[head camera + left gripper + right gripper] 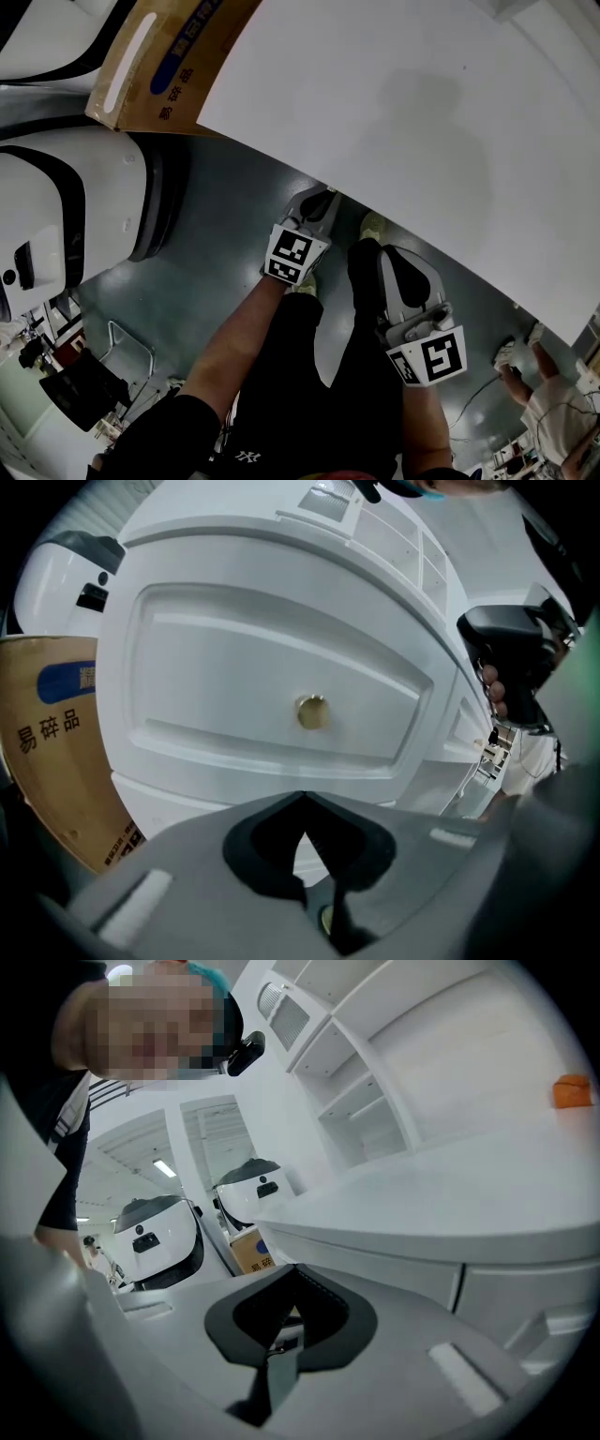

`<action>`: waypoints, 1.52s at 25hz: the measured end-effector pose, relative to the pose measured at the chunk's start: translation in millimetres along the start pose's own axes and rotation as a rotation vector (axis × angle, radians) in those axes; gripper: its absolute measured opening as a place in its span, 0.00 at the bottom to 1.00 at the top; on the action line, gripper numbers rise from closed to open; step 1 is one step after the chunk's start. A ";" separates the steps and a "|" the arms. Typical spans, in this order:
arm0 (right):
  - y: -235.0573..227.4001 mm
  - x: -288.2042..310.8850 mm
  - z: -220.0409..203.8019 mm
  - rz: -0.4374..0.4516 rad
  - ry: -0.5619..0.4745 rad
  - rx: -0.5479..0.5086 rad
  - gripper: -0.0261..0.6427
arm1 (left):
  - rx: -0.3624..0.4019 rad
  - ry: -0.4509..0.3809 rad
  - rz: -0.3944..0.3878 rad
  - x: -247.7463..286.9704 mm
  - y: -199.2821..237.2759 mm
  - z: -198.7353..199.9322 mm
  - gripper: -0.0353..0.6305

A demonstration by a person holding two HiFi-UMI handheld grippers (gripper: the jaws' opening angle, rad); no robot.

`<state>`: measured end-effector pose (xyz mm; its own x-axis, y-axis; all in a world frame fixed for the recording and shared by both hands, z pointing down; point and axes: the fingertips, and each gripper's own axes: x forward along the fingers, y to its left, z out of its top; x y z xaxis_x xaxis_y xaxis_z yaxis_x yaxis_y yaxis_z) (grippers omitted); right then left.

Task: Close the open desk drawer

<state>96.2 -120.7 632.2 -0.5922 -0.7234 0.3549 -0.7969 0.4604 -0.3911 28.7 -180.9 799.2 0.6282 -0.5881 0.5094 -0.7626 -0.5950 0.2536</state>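
Note:
A white drawer front [272, 682] with a round brass knob [311, 712] fills the left gripper view, facing the jaws a short way ahead. My left gripper [302, 797] is shut on nothing and points just below the knob, apart from it. In the head view the left gripper [319, 200] reaches under the white desk top's [403, 112] edge, which hides the drawer. My right gripper [392, 255] hangs lower to the right, away from the desk. It is also shut [294, 1271] and empty, and looks up along the desk's front edge [422, 1232].
A cardboard box [155, 56] stands left of the desk, beside white rounded machines [66, 216]. Shelves [347, 1101] rise behind the desk top, and a small orange object [572, 1091] lies on it. The person's legs [281, 375] stand on grey floor.

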 end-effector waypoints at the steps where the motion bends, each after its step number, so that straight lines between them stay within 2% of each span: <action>1: 3.4 -2.2 4.5 -0.002 -0.002 -0.002 0.07 | 0.000 -0.001 -0.002 -5.7 -2.9 4.0 0.06; 5: 16.0 -14.1 24.3 -0.022 -0.023 0.005 0.07 | 0.003 -0.007 -0.019 -31.4 -18.1 20.1 0.06; 14: 48.3 -39.4 66.1 -0.067 -0.034 -0.021 0.07 | -0.028 -0.020 -0.075 -101.2 -60.8 82.5 0.06; 25: 86.0 -74.3 124.0 -0.133 -0.061 -0.050 0.07 | -0.015 -0.109 -0.096 -193.6 -93.2 195.7 0.06; 38: 147.2 -114.9 232.6 -0.133 -0.178 -0.176 0.07 | 0.054 -0.219 -0.128 -282.8 -134.4 313.4 0.06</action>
<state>74.7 -89.5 336.3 -0.4627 -0.8554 0.2327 -0.8841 0.4260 -0.1920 1.7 -106.3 363.4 0.7423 -0.6068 0.2842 -0.6688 -0.6976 0.2571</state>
